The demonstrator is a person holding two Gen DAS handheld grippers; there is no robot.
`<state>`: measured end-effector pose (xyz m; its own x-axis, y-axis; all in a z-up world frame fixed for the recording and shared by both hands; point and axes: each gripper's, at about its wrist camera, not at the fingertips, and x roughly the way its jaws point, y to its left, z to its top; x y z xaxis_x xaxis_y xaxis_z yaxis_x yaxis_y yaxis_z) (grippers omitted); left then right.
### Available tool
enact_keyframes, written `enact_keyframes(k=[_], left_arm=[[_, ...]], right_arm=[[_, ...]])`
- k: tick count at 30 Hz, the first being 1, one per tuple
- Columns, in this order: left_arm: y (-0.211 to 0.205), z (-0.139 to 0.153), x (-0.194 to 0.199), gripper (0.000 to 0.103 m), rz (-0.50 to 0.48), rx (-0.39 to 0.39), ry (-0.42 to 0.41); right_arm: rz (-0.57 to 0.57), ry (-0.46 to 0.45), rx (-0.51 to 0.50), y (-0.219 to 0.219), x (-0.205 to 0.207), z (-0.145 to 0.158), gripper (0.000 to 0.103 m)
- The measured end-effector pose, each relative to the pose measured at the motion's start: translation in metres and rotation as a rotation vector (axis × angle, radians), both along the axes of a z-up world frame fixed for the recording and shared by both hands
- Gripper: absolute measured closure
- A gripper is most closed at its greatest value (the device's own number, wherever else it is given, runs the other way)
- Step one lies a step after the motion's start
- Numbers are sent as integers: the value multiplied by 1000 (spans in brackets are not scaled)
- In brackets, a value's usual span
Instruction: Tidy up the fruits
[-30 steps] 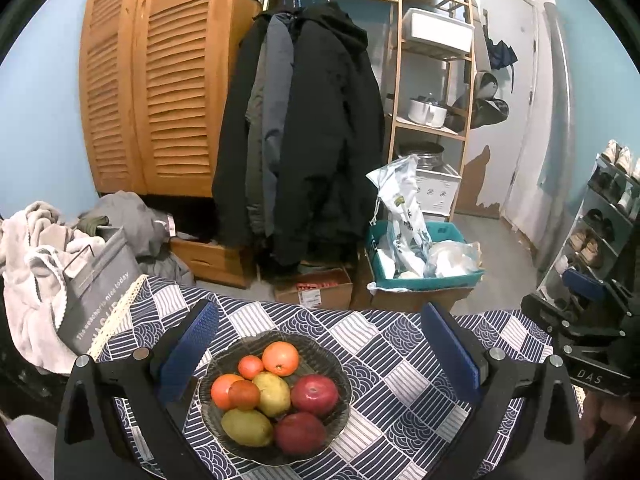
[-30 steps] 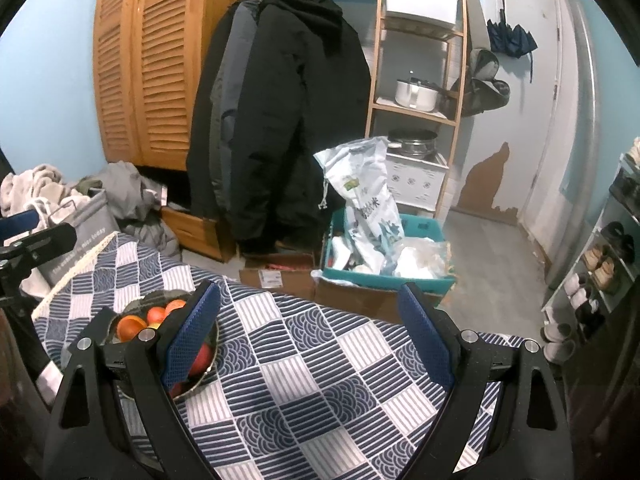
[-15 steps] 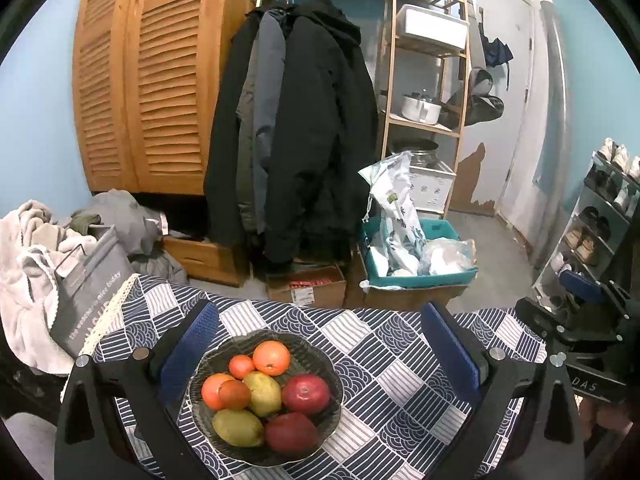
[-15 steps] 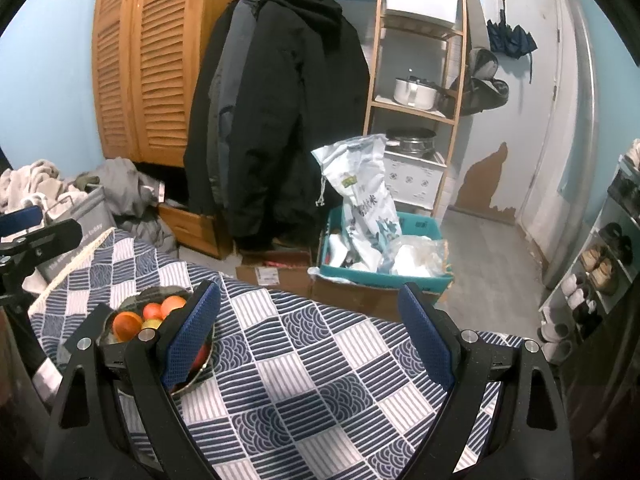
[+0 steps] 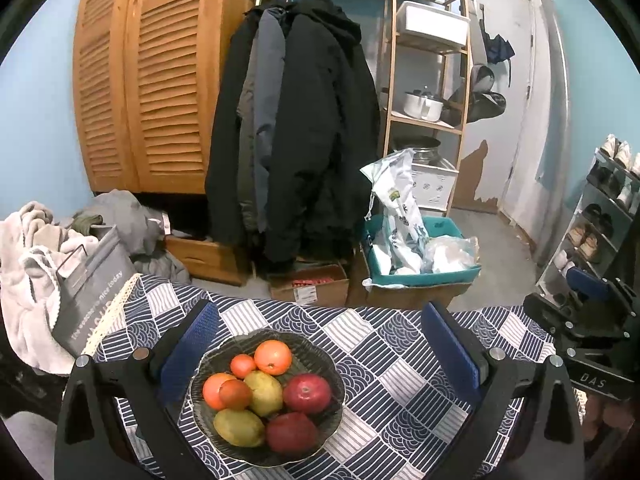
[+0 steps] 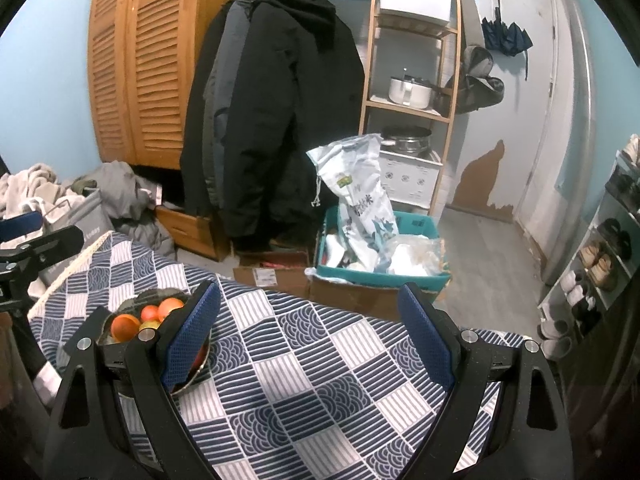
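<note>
Wardrobe (image 5: 148, 80): louvred wooden doors, upper left, against a blue wall.
Coats (image 5: 296, 132): dark, hanging on a rail, centre.
Shelf unit (image 5: 424, 80): wooden, upper right, holding a white pot.
Table (image 5: 384, 360): bottom of frame, covered in a blue and white patterned cloth.
Fruit bowl (image 5: 320, 356): lower centre-left on the cloth, filled with oranges, pears and red fruit.
Left gripper (image 5: 320, 352): jaws wide apart, holding nothing, bowl between them.
Right gripper (image 6: 308, 336): jaws wide apart, empty, over bare cloth, with the bowl behind its left finger.
</note>
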<state>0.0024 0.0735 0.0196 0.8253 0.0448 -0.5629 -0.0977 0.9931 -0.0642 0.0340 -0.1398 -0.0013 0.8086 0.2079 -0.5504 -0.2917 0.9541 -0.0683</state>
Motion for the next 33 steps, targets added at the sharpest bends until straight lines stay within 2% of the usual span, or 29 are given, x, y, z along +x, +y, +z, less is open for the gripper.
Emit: enact_keyframes(k=[21,26,33], left_arm=[[3,0,1,1,40,29,6],[3,0,2,1,73,58,13],[7,-1,3,1,86,40,21]], right_arm=[[0,6,-5,-3,2,1,14],[1,8,-4,-3,2,1,14],[5,9,-16,-1,2,-1,14]])
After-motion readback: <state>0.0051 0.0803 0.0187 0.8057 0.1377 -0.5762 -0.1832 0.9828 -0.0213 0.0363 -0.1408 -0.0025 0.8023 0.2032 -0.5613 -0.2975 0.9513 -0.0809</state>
